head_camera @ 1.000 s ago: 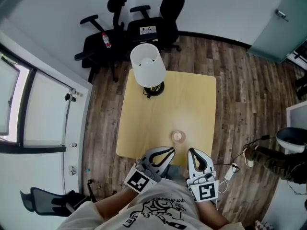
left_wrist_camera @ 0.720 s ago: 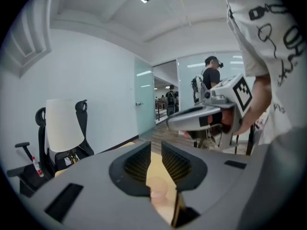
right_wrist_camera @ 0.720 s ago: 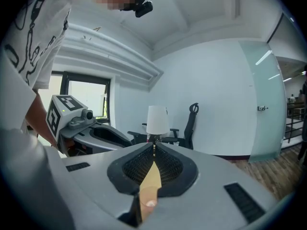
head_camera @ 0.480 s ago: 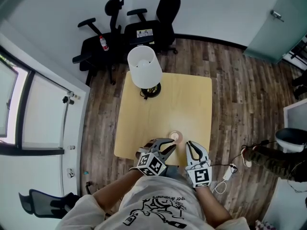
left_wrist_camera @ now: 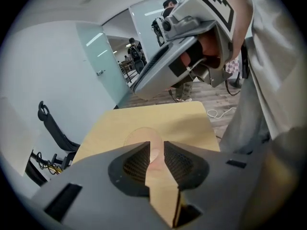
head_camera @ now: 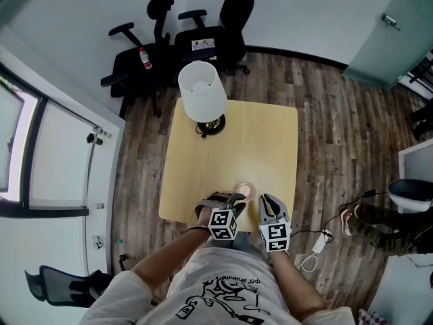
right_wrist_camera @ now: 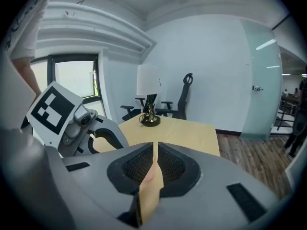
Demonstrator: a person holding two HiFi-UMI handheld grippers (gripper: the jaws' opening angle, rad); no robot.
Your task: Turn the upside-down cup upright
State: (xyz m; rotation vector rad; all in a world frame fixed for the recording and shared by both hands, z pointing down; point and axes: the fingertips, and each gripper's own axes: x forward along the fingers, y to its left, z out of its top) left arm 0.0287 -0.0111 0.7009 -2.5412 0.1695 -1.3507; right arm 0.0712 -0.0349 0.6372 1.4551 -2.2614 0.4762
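From the head view, the small, pale pink, round upside-down cup [head_camera: 245,191] stands on the light wooden square table [head_camera: 257,134], close to the near edge and well apart from the white-shaded table lamp [head_camera: 201,92] at the far end. The left gripper [head_camera: 232,198] points at the cup from just beside it on the near left. The right gripper [head_camera: 265,200] sits a little further off on the cup's near right, so the left looks the nearer of the two. In the left gripper view, the left gripper [left_wrist_camera: 153,147] has its jaws partway apart, having just been opening, with nothing pressed between the pads. The cup [left_wrist_camera: 139,136] shows as a faint rounded form on the tabletop straight ahead, in line with the gap and not yet inside it. The right gripper [left_wrist_camera: 141,86] hangs above and beyond. The cup seems to rest on its rim with its long axis vertical, so a grasp across the side wall would likely need the jaws to advance along this same line and spread wider. In the right gripper view, the right gripper [right_wrist_camera: 154,150] has its jaws pressed together on nothing, aimed past the left gripper [right_wrist_camera: 112,137] toward the lamp [right_wrist_camera: 147,87]; the cup does not show here.
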